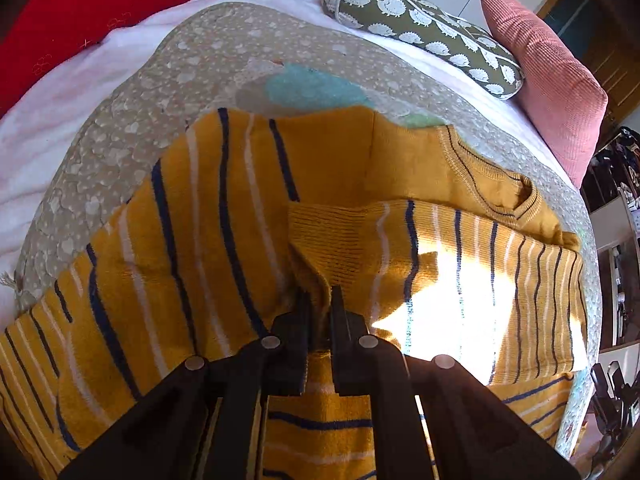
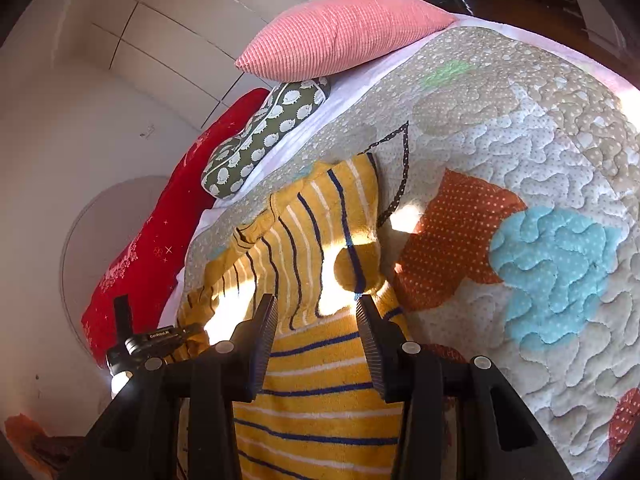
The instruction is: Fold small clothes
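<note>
A small mustard-yellow sweater [image 1: 224, 240] with navy and white stripes is lying spread over a quilted bedspread [image 1: 132, 108], filling the lower half of the left wrist frame. One sleeve is lying folded across the body, its ribbed cuff [image 1: 320, 232] sitting just above centre, and the neckline is showing at the right. The left gripper [image 1: 320, 304], at the bottom centre, is pinching a fold of the sweater's knit just below that cuff, its jaws clenched on the cloth.

In the right wrist frame the right gripper [image 2: 316, 308] is hanging over the sweater at lower centre, its jaws standing apart with nothing between them, the striped fabric lying beneath. Sunlight is falling in bright patches across the knit. A pink cushion [image 2: 344, 36], a green hedgehog-print pillow [image 2: 264, 140] and a red blanket [image 2: 160, 248] are sitting along the bed's far edge.
</note>
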A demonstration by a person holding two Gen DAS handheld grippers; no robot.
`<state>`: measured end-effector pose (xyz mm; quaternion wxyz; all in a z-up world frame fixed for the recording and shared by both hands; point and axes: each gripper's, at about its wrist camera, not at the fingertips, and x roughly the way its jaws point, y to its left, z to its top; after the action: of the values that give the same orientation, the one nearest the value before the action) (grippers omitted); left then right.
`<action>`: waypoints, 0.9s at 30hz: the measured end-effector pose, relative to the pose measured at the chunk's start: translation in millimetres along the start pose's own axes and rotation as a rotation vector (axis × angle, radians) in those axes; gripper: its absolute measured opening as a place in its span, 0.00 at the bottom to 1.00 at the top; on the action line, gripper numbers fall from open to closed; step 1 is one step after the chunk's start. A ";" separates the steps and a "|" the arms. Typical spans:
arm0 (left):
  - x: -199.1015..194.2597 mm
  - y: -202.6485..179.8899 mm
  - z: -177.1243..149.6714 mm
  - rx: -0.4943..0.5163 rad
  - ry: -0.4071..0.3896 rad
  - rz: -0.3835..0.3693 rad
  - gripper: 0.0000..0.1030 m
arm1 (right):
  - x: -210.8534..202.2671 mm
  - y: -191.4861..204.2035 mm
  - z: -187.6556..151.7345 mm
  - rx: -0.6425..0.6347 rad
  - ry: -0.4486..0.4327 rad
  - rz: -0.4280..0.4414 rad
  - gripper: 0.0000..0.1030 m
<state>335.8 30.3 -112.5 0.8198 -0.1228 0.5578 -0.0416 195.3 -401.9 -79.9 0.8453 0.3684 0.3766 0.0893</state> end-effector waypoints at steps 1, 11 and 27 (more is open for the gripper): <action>0.5 -3.5 -0.9 0.013 -0.010 0.010 0.08 | 10.4 2.4 4.3 0.004 0.006 0.009 0.43; 2.9 -20.7 0.2 0.129 -0.052 0.087 0.10 | 32.0 -16.4 13.2 0.039 -0.030 -0.071 0.42; 3.0 -28.1 -9.1 0.138 -0.073 0.149 0.11 | 43.1 -14.6 -4.2 -0.333 -0.020 -0.572 0.50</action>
<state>330.4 1.2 -111.4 0.8469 -0.0254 0.5310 -0.0143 220.6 -391.5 -116.5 0.8883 0.1050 0.4368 -0.0950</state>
